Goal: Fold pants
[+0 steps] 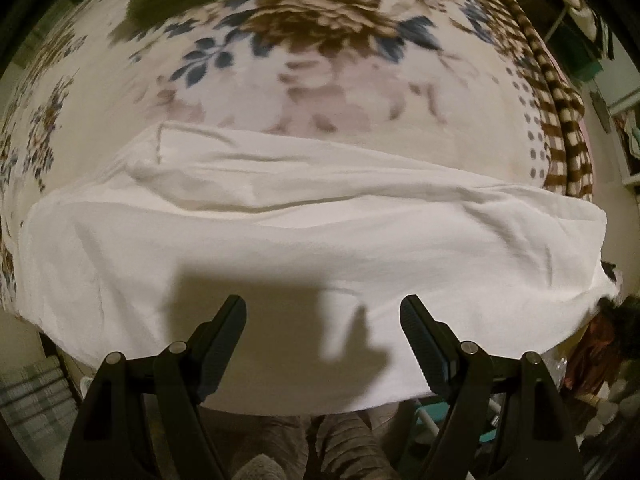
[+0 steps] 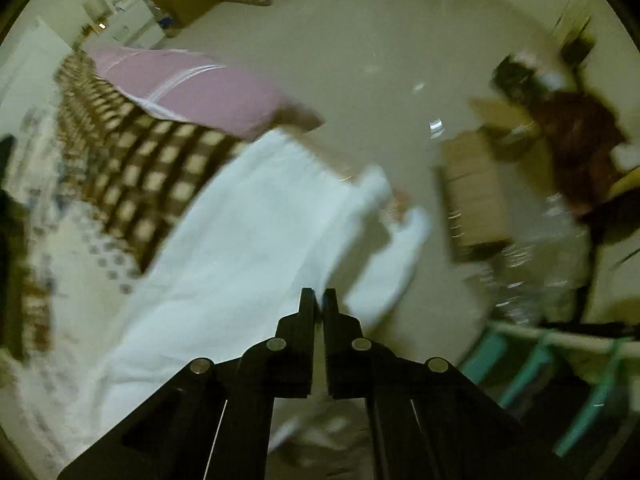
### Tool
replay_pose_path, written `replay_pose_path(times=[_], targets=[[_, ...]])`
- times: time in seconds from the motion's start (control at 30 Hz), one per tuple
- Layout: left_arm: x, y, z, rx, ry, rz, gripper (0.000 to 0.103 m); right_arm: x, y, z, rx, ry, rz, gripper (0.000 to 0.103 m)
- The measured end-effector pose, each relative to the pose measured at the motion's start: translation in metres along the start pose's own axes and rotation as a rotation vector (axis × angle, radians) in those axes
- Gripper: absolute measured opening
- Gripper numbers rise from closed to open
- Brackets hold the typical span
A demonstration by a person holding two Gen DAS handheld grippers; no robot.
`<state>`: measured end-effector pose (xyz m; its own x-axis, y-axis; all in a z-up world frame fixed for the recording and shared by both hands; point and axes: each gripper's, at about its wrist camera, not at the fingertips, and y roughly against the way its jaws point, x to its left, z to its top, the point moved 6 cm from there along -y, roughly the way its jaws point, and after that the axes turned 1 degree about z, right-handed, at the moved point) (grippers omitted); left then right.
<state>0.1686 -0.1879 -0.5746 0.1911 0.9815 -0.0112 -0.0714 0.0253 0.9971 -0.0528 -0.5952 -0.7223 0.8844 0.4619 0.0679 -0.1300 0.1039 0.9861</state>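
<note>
**White pants laid across the bed edge, one gripper spread above them, the other pressed together at their end**

The white pants lie flat on the floral blanket, along the bed's near edge. Their long axis runs side to side in the left wrist view; which end is the waist cannot be told. Presumably they are spread this way so a fold can be carried along that axis. Above the pants' near hem, the left gripper points down, fingers spread wide, nothing between them. At the pants' overhanging end, beside the brown checked border, the right gripper has its fingers pressed together; whether cloth is pinched is unclear through blur. A pink pillow lies beyond the pants.
</note>
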Motion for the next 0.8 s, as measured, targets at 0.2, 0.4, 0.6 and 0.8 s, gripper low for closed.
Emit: replay_pose_path(times=[0.2,0.4,0.6,0.8], targets=[[0.061,0.004,-0.011,-0.017,0.081,-0.037,0.078,0.008,0.005,-0.024,0.119,-0.031,0.119,0.065],[0.168,0.03,-0.035,-0.039,0.214,0.005,0.078,0.097,0.038,-0.119,0.229,0.153,0.205,0.066],[0.307,0.021,-0.068,-0.034,0.41,0.131,0.078,0.18,0.03,-0.258,0.43,0.263,0.311,0.066],[0.415,-0.04,-0.089,0.063,0.636,0.089,0.078,0.209,0.005,-0.331,0.465,0.198,0.28,0.059]])
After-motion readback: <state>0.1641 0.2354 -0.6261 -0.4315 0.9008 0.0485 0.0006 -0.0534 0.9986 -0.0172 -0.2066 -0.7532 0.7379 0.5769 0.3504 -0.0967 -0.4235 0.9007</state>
